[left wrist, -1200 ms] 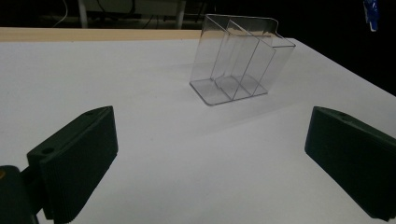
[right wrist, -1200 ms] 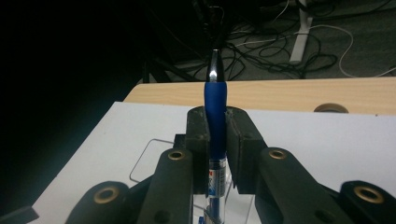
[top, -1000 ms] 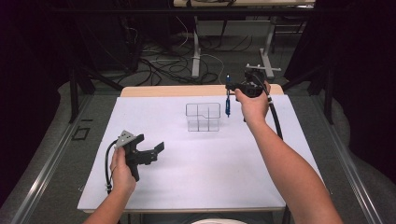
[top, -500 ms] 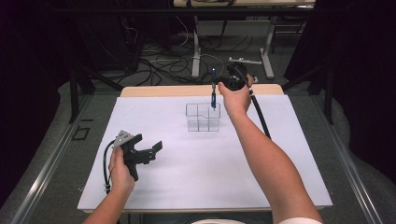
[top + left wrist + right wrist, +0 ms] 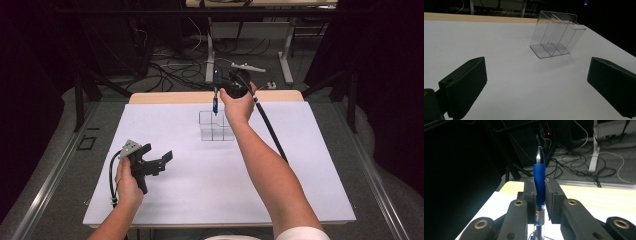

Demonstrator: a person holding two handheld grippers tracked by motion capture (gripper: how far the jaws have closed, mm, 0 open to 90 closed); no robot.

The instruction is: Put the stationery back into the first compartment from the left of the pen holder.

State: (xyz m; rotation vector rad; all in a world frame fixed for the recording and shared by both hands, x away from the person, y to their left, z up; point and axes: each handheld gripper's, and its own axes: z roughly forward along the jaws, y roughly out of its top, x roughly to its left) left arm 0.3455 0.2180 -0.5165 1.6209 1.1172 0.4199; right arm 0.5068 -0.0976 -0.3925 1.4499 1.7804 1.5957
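Right gripper view shows our right gripper [image 5: 539, 195] clamped on a blue pen [image 5: 539, 180], jaws pressed to either side of its rubber grip, the metal tip standing up past them toward the dark room beyond the table. In the high view we see the pen [image 5: 215, 95] hanging upright from that gripper [image 5: 220, 90], just above the far cells of the clear organizer [image 5: 216, 126] that stands on the white table [image 5: 300, 175]. Whether the lower end is already inside a cell or just over the rim we cannot tell from this height. Our left gripper [image 5: 157, 162] hovers well apart near the front left, jaws spread and holding nothing; its own view looks across the table at the organizer [image 5: 555, 35]. The risk, as we judge it, is the pen's end catching a divider as we lower it, which could tip or slide the light, unbraced organizer. A release from too high could also let the pen bounce out.
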